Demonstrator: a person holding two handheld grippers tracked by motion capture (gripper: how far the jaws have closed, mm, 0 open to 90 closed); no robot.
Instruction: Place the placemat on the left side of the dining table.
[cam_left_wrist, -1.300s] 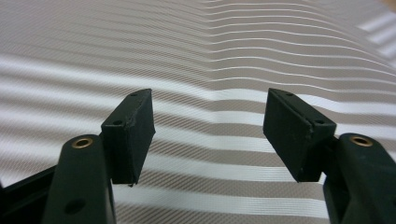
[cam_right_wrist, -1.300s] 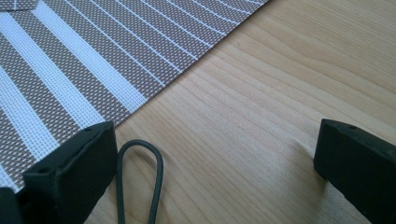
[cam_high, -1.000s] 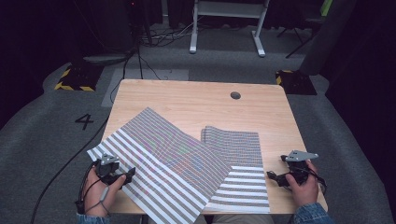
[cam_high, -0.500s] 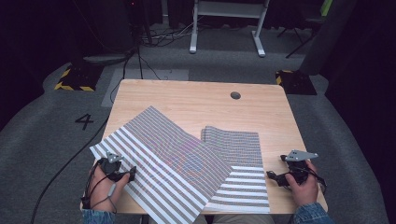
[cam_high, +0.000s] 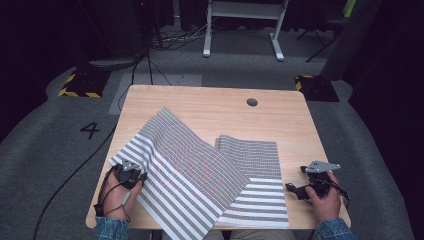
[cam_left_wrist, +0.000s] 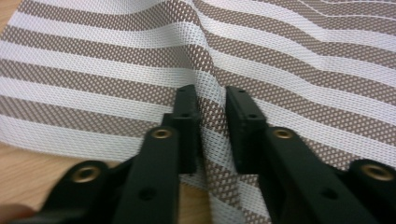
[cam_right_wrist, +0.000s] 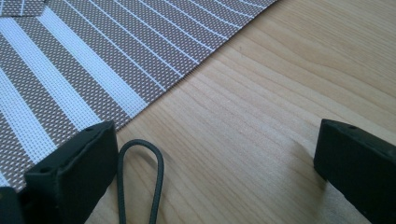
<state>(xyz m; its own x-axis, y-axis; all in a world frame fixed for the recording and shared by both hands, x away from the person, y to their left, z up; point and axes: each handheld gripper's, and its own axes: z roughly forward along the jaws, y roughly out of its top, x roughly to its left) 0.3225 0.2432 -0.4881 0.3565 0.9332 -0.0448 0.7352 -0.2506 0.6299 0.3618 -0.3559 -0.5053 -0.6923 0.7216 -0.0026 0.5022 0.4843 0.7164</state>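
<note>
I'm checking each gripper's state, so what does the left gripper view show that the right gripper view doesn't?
Left gripper view: the left gripper pinching a raised fold of the upper striped mat between nearly closed jaws. Right gripper view: the right gripper with jaws wide apart over bare wood, holding nothing, a cable loop lying between them, and the lower striped mat's edge. Shared: striped mesh matting on the wooden table.

"4" on the grey floor (cam_high: 60, 150)

Dim room, grey carpet (cam_high: 60, 165), white stand (cam_high: 243, 22)
</note>
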